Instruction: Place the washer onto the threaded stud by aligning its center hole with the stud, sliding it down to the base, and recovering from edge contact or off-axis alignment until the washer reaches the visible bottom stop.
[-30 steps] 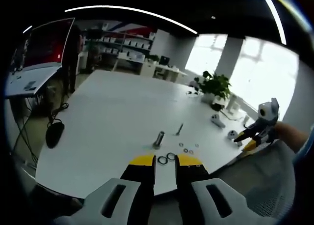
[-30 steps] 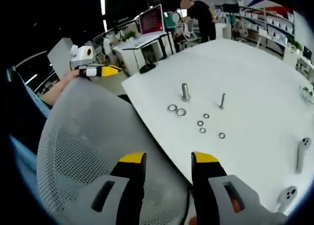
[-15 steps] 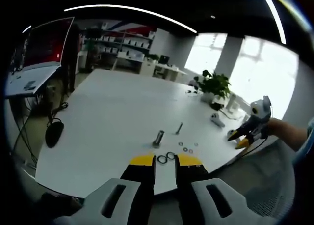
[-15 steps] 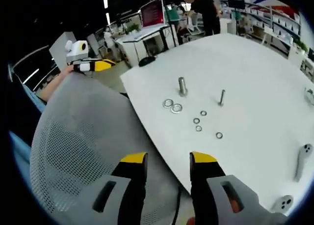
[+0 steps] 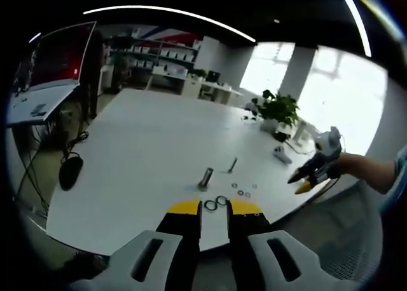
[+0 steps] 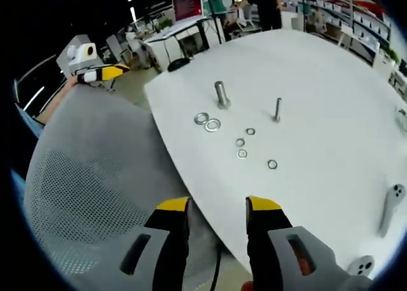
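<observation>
On the desk: thick stud left of thin stud. Two large washers just beside the thick stud; three small washers near the thin one.

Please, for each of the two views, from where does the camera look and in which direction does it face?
Left gripper view: rides on the left gripper, low at the white table's near edge, facing across it toward the windows; its own jaws rise from the bottom, and the right gripper with the person's forearm enters from the right.
Right gripper view: rides on the right gripper, above a mesh chair back, looking down at the table corner; the left gripper shows at upper left.
Shared: the thick stud, thin stud and loose washers.
</observation>
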`<state>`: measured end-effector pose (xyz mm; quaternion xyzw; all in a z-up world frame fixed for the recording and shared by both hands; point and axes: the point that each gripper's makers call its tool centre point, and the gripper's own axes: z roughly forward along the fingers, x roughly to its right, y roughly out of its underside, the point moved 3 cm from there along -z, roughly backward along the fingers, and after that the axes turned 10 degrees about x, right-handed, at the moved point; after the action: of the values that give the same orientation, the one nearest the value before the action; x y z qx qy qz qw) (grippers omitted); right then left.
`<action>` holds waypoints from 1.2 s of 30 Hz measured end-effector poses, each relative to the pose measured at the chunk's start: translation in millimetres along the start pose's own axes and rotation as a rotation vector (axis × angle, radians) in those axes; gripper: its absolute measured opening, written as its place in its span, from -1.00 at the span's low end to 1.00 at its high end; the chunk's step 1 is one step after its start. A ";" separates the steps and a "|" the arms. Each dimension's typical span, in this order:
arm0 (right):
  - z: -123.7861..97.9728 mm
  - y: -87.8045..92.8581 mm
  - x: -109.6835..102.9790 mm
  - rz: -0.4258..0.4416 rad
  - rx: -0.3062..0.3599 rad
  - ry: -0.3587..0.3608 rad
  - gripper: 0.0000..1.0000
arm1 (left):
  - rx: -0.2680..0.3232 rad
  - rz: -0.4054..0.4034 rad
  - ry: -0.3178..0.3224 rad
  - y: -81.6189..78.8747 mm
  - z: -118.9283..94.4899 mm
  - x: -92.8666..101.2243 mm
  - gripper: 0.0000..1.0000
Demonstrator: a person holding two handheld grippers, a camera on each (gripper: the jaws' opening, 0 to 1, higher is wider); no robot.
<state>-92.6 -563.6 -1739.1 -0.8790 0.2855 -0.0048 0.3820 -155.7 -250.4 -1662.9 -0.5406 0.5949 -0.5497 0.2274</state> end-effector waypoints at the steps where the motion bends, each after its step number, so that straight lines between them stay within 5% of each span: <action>1: 1.9 -0.8 1.6 -0.002 0.000 0.003 -0.28 | 0.000 0.000 -0.001 0.0 0.0 -0.1 -0.74; 13: 26.7 -0.9 32.5 -0.083 -0.059 0.041 -0.32 | 0.025 -0.021 -0.010 -2.8 -0.9 -1.5 -0.74; 24: 47.8 -8.1 51.7 -0.056 -0.077 0.010 -0.35 | 0.022 -0.024 -0.019 -2.6 -1.0 -3.1 -0.74; 36: 56.1 4.3 73.7 -0.119 -0.187 0.032 -0.35 | 0.025 -0.030 -0.027 -2.8 -1.0 -4.5 -0.74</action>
<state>-20.3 -565.7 -1797.2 -0.9260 0.2381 -0.0149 0.2927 -154.1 -245.4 -1661.6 -0.5539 0.5765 -0.5532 0.2339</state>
